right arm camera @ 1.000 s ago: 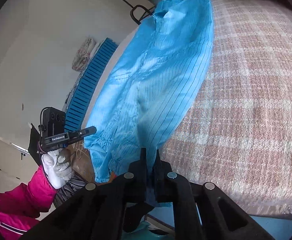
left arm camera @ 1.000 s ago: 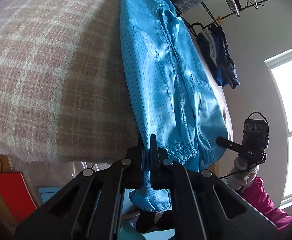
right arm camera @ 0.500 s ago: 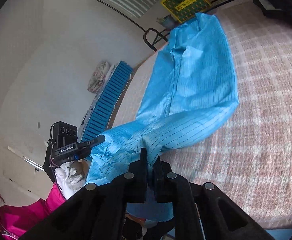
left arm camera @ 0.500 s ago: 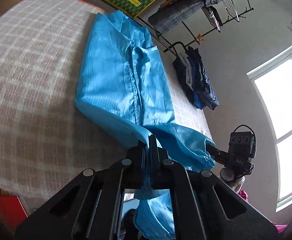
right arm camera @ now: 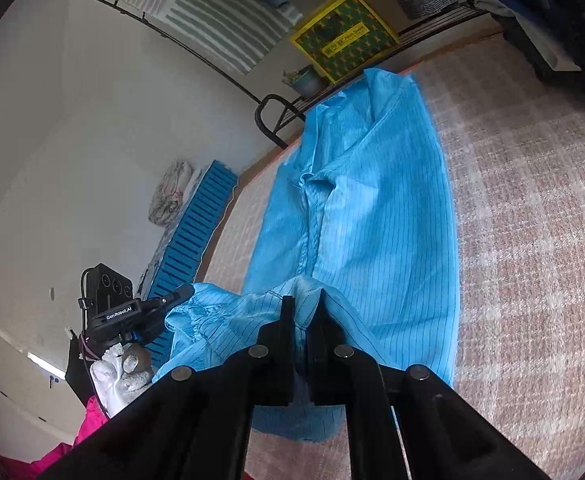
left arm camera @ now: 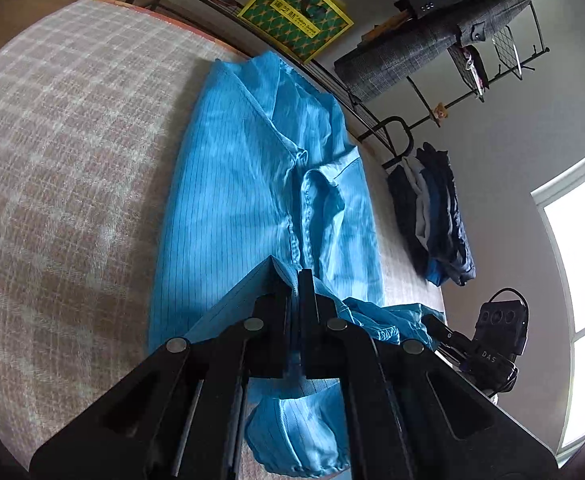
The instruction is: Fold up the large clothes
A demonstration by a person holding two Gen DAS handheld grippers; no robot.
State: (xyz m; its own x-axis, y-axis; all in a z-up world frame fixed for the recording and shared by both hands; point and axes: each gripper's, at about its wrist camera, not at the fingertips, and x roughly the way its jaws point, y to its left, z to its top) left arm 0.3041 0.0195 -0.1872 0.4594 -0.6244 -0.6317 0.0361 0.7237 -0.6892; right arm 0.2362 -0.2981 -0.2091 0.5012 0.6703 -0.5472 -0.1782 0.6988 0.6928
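Blue pinstriped garment [left arm camera: 228,208], half-folded

Beyond the black left gripper [left arm camera: 294,276], the bright blue garment with thin dark pinstripes [left arm camera: 244,200] lies on a brown-and-white plaid blanket [left arm camera: 60,152]. Further out, a yellow-bordered green patterned box [left arm camera: 296,16] shows beside a grey checked jacket [left arm camera: 424,48]. Left of the black right gripper [right arm camera: 302,304] are a white glove [right arm camera: 118,372] and a pink sleeve [right arm camera: 88,428].

Both grippers, left gripper [left arm camera: 294,276] and right gripper [right arm camera: 303,304], now carry the bright blue pinstriped garment's [left arm camera: 244,184] lower end forward over its flat upper half, off the bed edge.
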